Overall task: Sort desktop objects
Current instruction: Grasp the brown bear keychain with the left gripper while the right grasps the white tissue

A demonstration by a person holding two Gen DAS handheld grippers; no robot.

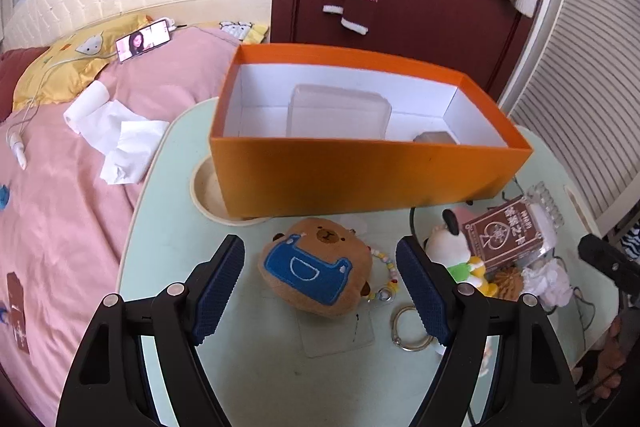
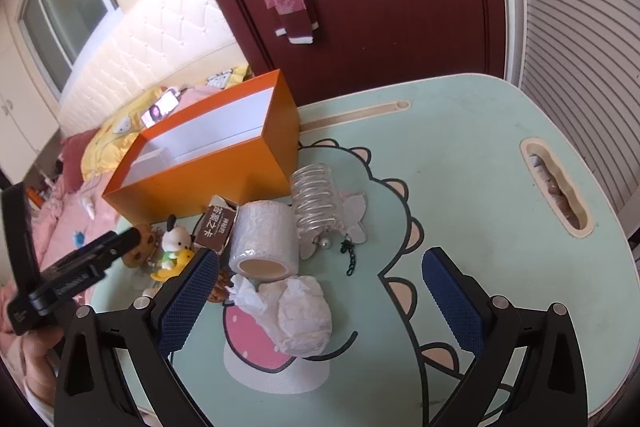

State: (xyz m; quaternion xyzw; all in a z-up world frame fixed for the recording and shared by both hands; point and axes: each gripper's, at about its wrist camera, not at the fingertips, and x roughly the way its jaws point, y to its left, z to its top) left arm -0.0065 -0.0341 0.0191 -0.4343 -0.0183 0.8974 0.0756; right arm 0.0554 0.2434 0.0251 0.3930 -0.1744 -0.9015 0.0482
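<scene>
The left gripper (image 1: pixel 320 283) hangs low over the near edge of the mint-green tabletop (image 1: pixel 168 187), its blue-padded fingers (image 1: pixel 218 287) spread wide apart with a brown capybara plush (image 1: pixel 316 267) lying between them, touched by neither. Just beside the plush, toward the right edge, lie a beaded chain (image 1: pixel 386 267) and a metal ring (image 1: pixel 412 327). An open orange box (image 1: pixel 360 171) stands toward the far left corner of the tabletop, with a clear plastic container (image 1: pixel 340 111) inside it. The right gripper (image 2: pixel 320 291) hovers nearer the middle, its fingers (image 2: pixel 452 303) also wide apart and holding nothing, with a crumpled white tissue (image 2: pixel 296 311) on the tabletop between them. Beyond the tissue stands a roll of white tape (image 2: pixel 266 241), next to a brown card box (image 2: pixel 218 227), a small black-and-white dog figure (image 2: pixel 172 243) and a clear hair claw (image 2: pixel 316 201). A pink bed (image 1: pixel 60 207) lies off the tabletop's left edge.
</scene>
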